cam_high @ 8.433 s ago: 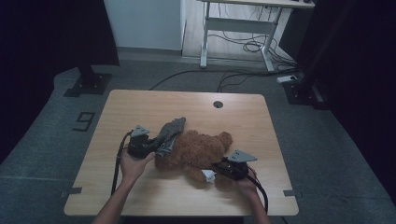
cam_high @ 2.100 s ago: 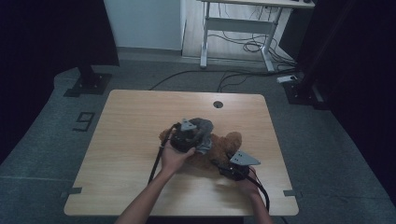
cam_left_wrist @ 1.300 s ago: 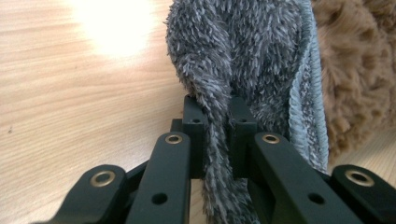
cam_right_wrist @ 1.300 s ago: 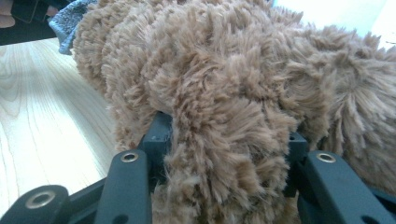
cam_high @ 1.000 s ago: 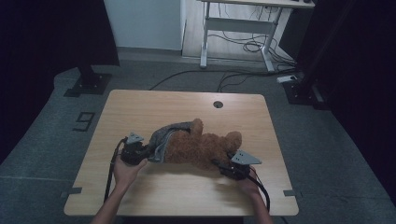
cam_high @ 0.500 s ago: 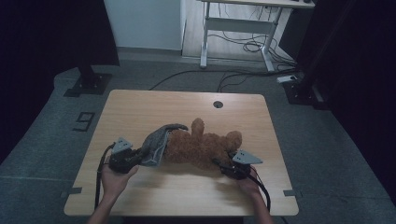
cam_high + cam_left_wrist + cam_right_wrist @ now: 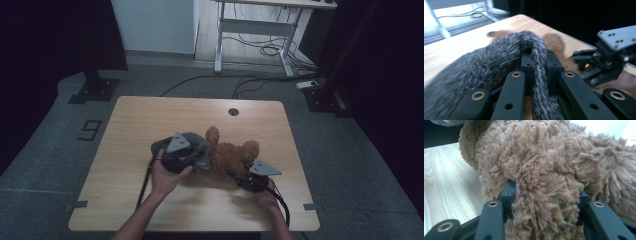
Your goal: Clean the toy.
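Bear: brown shaggy plush teddy bear [image 7: 230,157] lies mid-frame on the pale wooden tabletop [image 7: 125,125], pinned for dressing.
Right gripper [image 7: 246,180]: jaws clamped on a furry limb, anchoring the bear.
Left gripper [image 7: 192,161]: jaws pinching a fold of grey fuzzy cloth [image 7: 474,67], lifting it over the bear's body.

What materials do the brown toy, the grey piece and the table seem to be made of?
Brown toy: plush, probably synthetic; long shaggy tufts. Grey piece: fuzzy fabric, dark with pale hair tips, limp. Table: pale wood or wood-look laminate; visible grain, matte.
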